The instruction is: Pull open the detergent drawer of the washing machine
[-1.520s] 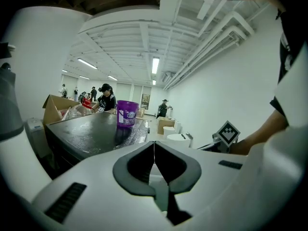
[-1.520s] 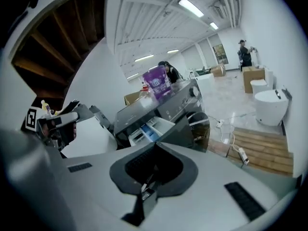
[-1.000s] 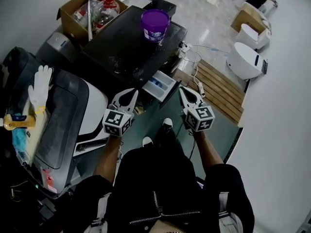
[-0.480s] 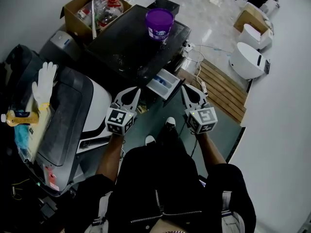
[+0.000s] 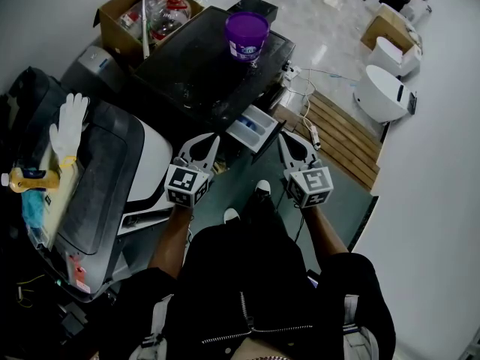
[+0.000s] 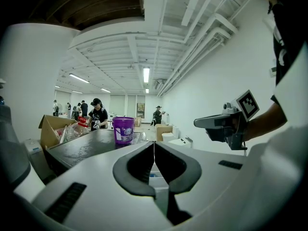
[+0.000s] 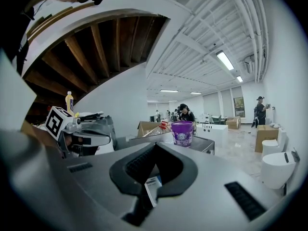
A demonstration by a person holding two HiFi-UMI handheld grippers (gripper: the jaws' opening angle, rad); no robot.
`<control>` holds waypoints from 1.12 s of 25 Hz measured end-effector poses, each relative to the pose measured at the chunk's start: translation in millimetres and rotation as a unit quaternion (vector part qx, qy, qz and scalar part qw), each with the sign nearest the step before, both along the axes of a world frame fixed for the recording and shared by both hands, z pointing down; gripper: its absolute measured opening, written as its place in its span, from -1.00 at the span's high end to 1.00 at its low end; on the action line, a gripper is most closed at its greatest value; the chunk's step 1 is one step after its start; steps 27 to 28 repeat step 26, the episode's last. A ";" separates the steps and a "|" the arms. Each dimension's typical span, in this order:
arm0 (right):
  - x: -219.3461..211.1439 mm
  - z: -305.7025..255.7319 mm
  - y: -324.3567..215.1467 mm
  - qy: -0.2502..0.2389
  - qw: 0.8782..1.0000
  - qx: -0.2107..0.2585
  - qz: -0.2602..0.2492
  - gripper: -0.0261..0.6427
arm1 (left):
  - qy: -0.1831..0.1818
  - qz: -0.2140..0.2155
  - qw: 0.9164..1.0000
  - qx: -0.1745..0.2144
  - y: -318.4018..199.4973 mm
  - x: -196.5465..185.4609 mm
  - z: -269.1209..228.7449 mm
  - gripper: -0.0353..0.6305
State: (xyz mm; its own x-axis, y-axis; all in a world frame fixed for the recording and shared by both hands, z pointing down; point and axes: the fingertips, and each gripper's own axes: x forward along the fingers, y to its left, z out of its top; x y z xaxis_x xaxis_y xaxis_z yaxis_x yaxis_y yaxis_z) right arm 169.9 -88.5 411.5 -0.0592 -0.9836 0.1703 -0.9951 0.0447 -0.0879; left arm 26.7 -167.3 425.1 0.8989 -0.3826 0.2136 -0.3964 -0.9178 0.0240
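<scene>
The washing machine [image 5: 191,70] has a dark top, and its white detergent drawer [image 5: 253,128] sticks out of the front, pulled open, with a blue compartment showing. My left gripper [image 5: 215,136] hangs just left of the drawer, shut and holding nothing. My right gripper [image 5: 281,135] hangs just right of the drawer's front, also shut and holding nothing. In the left gripper view the drawer [image 6: 157,178] shows below the closed jaws. In the right gripper view the drawer [image 7: 153,184] appears through the gap behind the jaws.
A purple bucket [image 5: 247,34] stands on the washer top. Behind it sits a cardboard box [image 5: 142,13] of bottles. To the left, another appliance [image 5: 105,178] carries a white glove [image 5: 67,126] and a yellow bottle [image 5: 26,178]. Cables [image 5: 300,88], a wooden pallet [image 5: 337,137] and white toilets [image 5: 382,92] lie right.
My right gripper has risen a little and rolled slightly beside the drawer. The left gripper has kept still. The drawer stays pulled out throughout.
</scene>
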 end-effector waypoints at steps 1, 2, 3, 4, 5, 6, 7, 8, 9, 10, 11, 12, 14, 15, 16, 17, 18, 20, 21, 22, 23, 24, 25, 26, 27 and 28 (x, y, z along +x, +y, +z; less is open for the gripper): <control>-0.3 0.8 0.0 0.001 1.000 -0.002 0.000 0.91 | 0.001 0.000 1.000 0.000 0.1 0.1 0.2 0.83; -0.5 1.7 0.0 0.002 1.000 -0.003 -0.001 0.91 | 0.001 0.000 1.000 0.000 0.2 0.1 0.3 0.83; -0.5 2.5 0.1 0.003 1.000 -0.005 -0.001 0.91 | -0.002 0.000 1.000 0.000 0.3 -0.2 0.2 0.83; -0.5 3.3 0.4 0.003 1.000 -0.005 -0.001 0.91 | -0.009 -0.001 1.000 0.002 0.4 -0.8 -0.1 0.83; -0.3 3.8 0.7 0.003 1.000 -0.006 -0.001 0.91 | -0.018 -0.001 1.000 0.004 0.4 -1.6 -0.4 0.83; 0.0 4.1 1.0 0.003 1.000 -0.006 -0.001 0.91 | -0.026 -0.002 1.000 0.006 0.3 -2.3 -0.4 0.83; 0.3 4.2 1.3 0.003 1.000 -0.005 -0.001 0.91 | -0.030 -0.002 1.000 0.006 0.2 -2.8 0.0 0.83; 0.5 4.5 1.6 0.002 1.000 -0.005 0.000 0.91 | -0.031 -0.003 0.999 0.006 0.2 -3.3 0.7 0.83; 0.8 4.8 1.9 0.002 1.000 -0.005 0.001 0.91 | -0.032 -0.003 0.999 0.006 0.3 -3.5 1.3 0.83; 1.2 5.1 2.3 0.001 1.000 -0.005 0.002 0.91 | -0.031 -0.003 0.999 0.006 0.5 -3.6 1.7 0.83; 1.8 5.3 2.5 0.000 1.000 -0.005 0.003 0.91 | -0.029 -0.002 1.000 0.005 0.7 -3.6 2.1 0.83; 2.3 5.6 2.7 -0.001 1.000 -0.005 0.004 0.91 | -0.024 -0.002 1.000 0.002 0.9 -3.5 2.9 0.83; 2.2 6.1 2.9 -0.003 1.000 -0.004 0.004 0.91 | -0.016 -0.003 1.000 -0.004 0.7 -4.2 4.9 0.83; 1.8 6.4 2.9 -0.004 1.000 -0.004 0.004 0.91 | -0.019 -0.005 1.000 -0.005 0.3 -5.3 5.2 0.83; 1.5 7.0 2.9 -0.005 1.000 -0.004 0.004 0.91 | -0.024 -0.006 1.000 -0.004 -0.2 -6.3 5.3 0.83; 1.6 7.6 3.0 -0.005 1.000 -0.005 0.004 0.91 | -0.027 -0.007 1.000 -0.004 -0.5 -7.0 5.5 0.83; 1.7 8.2 3.2 -0.005 1.000 -0.005 0.003 0.91 | -0.028 -0.008 1.000 -0.004 -0.6 -7.2 5.6 0.83; 2.0 8.7 3.5 -0.006 1.000 -0.005 0.003 0.91 | -0.027 -0.009 1.000 -0.004 -0.5 -6.8 6.1 0.83; 2.1 8.9 3.4 -0.006 1.000 -0.005 0.003 0.91 | -0.024 -0.009 1.000 -0.005 -0.5 -6.4 6.8 0.83; 2.1 9.2 3.3 -0.006 1.000 -0.005 0.003 0.91 | -0.019 -0.010 1.000 -0.007 -0.6 -5.9 8.3 0.83; 2.0 9.5 3.3 -0.006 1.000 -0.005 0.002 0.91 | -0.014 -0.010 1.000 -0.010 -0.7 -5.4 10.0 0.83; 2.0 9.7 3.2 -0.006 1.000 -0.005 0.002 0.91 | -0.010 -0.011 1.000 -0.013 -0.7 -4.9 11.4 0.83; 2.1 9.9 3.2 -0.006 1.000 -0.005 0.002 0.91 | -0.007 -0.011 1.000 -0.015 -0.6 -4.5 12.6 0.83; 2.1 10.1 3.2 -0.006 1.000 -0.005 0.002 0.91 | -0.004 -0.011 1.000 -0.017 -0.5 -4.0 13.6 0.83; 2.1 10.1 3.2 -0.006 1.000 -0.005 0.002 0.91 | -0.004 -0.011 1.000 -0.017 -0.5 -4.0 13.6 0.83; 2.1 10.1 3.2 -0.006 1.000 -0.005 0.002 0.91 | -0.004 -0.011 1.000 -0.017 -0.5 -4.0 13.6 0.83</control>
